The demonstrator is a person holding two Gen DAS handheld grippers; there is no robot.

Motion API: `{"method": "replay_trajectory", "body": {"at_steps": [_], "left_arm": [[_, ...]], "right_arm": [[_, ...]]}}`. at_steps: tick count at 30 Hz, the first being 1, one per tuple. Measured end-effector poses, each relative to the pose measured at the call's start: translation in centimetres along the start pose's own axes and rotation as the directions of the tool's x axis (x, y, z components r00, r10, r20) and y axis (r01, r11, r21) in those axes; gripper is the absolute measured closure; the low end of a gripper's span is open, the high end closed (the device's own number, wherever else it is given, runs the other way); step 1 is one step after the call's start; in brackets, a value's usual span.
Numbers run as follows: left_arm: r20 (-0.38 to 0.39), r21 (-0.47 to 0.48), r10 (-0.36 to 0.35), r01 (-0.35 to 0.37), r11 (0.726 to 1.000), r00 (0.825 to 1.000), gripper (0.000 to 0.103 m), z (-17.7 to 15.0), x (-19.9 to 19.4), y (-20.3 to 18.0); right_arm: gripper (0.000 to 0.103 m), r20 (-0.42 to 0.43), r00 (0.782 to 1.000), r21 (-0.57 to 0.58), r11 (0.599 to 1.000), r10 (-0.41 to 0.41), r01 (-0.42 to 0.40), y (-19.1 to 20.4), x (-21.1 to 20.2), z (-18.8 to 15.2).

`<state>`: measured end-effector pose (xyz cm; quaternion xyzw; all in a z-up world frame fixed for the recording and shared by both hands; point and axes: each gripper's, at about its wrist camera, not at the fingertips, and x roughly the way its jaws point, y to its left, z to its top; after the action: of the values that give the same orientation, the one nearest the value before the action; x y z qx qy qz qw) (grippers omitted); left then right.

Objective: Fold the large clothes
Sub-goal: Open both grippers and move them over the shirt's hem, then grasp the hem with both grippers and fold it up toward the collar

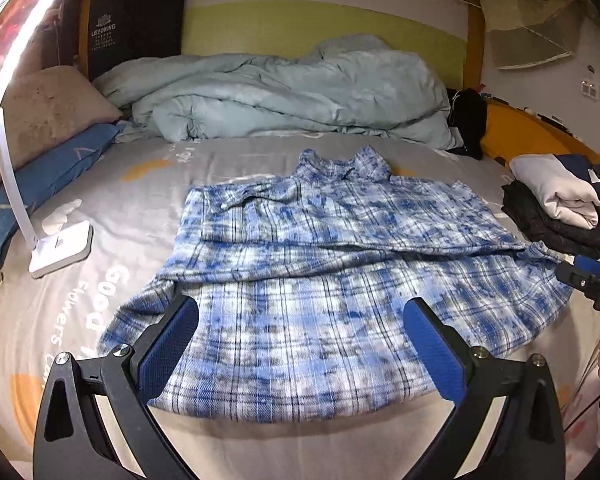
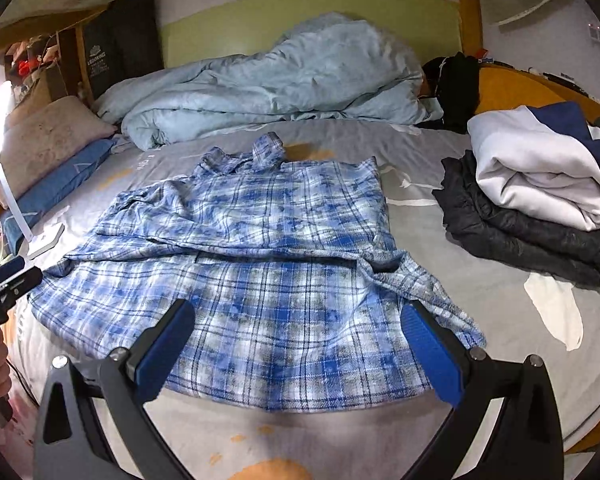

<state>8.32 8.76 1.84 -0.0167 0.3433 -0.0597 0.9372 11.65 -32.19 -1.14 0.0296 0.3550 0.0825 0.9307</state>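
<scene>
My left tongs point(image 1: 300, 320) and right tongs point(image 2: 298, 322) hang spread apart, empty, above the near hem of the blue plaid shirt point(image 1: 320, 248), which lies flat on the grey printed bedsheet point(image 1: 140, 184). Left sits a white desk lamp point(image 1: 62, 246); right, a stack of folded clothes point(image 2: 540, 200). Beyond, a rumpled pale-blue duvet point(image 1: 280, 92) lies against the green headboard point(image 1: 320, 24).

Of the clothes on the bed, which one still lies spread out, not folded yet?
The blue plaid shirt, spread in front of both open grippers. The white-and-navy garment and the black garment under it are stacked folded at the right.
</scene>
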Motion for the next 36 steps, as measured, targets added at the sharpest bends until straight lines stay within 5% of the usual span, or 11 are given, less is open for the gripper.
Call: {"method": "replay_trajectory", "body": {"at_steps": [15, 19, 23, 29, 34, 36], "left_arm": [[-0.121, 0.181, 0.031, -0.009, 0.983, 0.992, 0.001, -3.6, 3.0, -2.9], [-0.169, 0.297, 0.017, 0.035, 0.954, 0.985, 0.001, -4.7, 3.7, -4.6], [-0.224, 0.382, 0.052, 0.038, 0.923, 0.973, 0.001, -6.0, 4.8, -5.9], [-0.236, 0.351, 0.131, -0.041, 0.936, 0.963, 0.000, -6.1, 6.2, -5.2], [-0.176, 0.279, 0.342, -0.287, 0.916, 0.923, 0.000, -5.4, 7.7, -2.1], [-0.179, 0.209, 0.369, -0.331, 0.920, 0.912, 0.000, -5.0, 7.9, -0.4]], "right_arm": [[0.000, -0.034, 0.995, -0.127, 0.988, -0.091, 0.086, 1.9, 1.5, -1.7], [0.000, -0.001, 0.979, -0.347, 0.918, -0.203, 0.190, 4.8, 2.4, -3.8], [0.000, -0.055, 0.982, -0.437, 0.889, -0.180, 0.139, 6.5, 3.5, -6.0], [0.000, -0.067, 0.973, -0.494, 0.855, -0.220, 0.159, 7.1, 4.9, -7.2], [0.000, -0.040, 0.956, -0.417, 0.875, -0.290, 0.247, 5.5, 6.1, -6.0], [0.002, -0.007, 0.923, -0.369, 0.859, -0.384, 0.355, 4.2, 6.5, -5.3]]}}
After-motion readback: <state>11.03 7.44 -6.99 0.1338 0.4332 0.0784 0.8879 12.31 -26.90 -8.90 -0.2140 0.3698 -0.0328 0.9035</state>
